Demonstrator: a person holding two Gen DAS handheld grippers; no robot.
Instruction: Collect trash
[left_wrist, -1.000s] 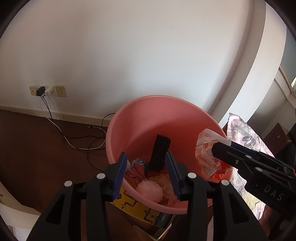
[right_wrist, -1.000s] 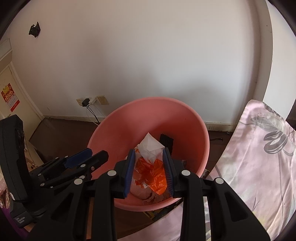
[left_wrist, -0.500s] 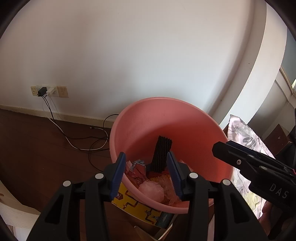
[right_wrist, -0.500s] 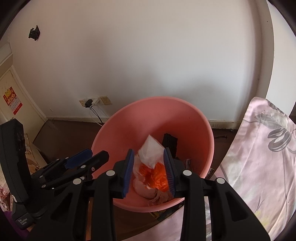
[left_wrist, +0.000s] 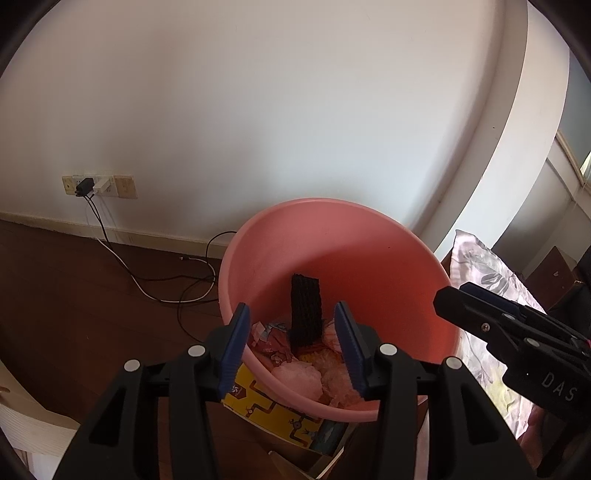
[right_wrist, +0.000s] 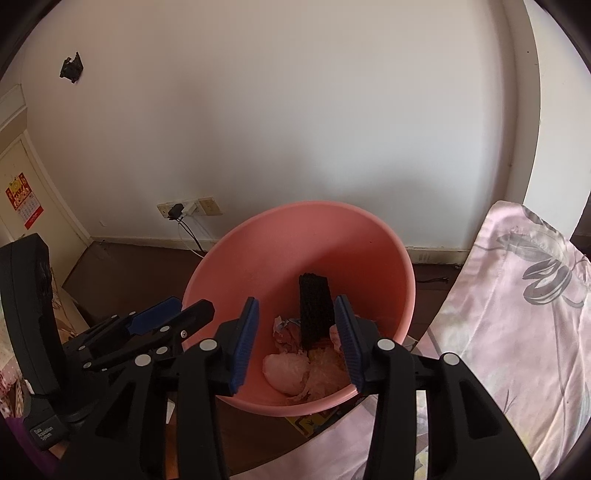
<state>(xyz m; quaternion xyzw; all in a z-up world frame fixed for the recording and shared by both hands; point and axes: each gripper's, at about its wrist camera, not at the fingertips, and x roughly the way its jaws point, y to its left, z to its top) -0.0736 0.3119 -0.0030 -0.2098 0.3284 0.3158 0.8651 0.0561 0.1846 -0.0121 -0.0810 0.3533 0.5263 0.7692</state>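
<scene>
left tool: held wide open with nothing between the blue pads, hovering at the near rim of the pink basin, roughly at its 6 o'clock.
right tool: also spread wide and empty, parked over the near rim and aimed into the bowl; in the left view it pokes in from about 4 o'clock.
trash: already in the bottom of the basin, a crumpled heap of pinkish plastic wrap, printed wrappers and a black mesh sleeve leaning up the far wall toward 12 o'clock.
basin footing: looks sketchy. It seems to be perched on a yellow printed box with the bedsheet right beside it at 3 o'clock, so it's probably not on a firm surface.
risk 1: the near rim could get bumped or pressed by either tool on the way out, and the whole basin might be tipped off the box, dumping everything onto the floor.
risk 2: the mesh sleeve stands tall and could be snagged by a pad if a tool is dipped in again, then dragged out.
risk 3: the two tools sit near each other, so a clash is possible if both are swung at once.
cables: lying on the floor at 9 o'clock, well apart, probably no issue.
</scene>
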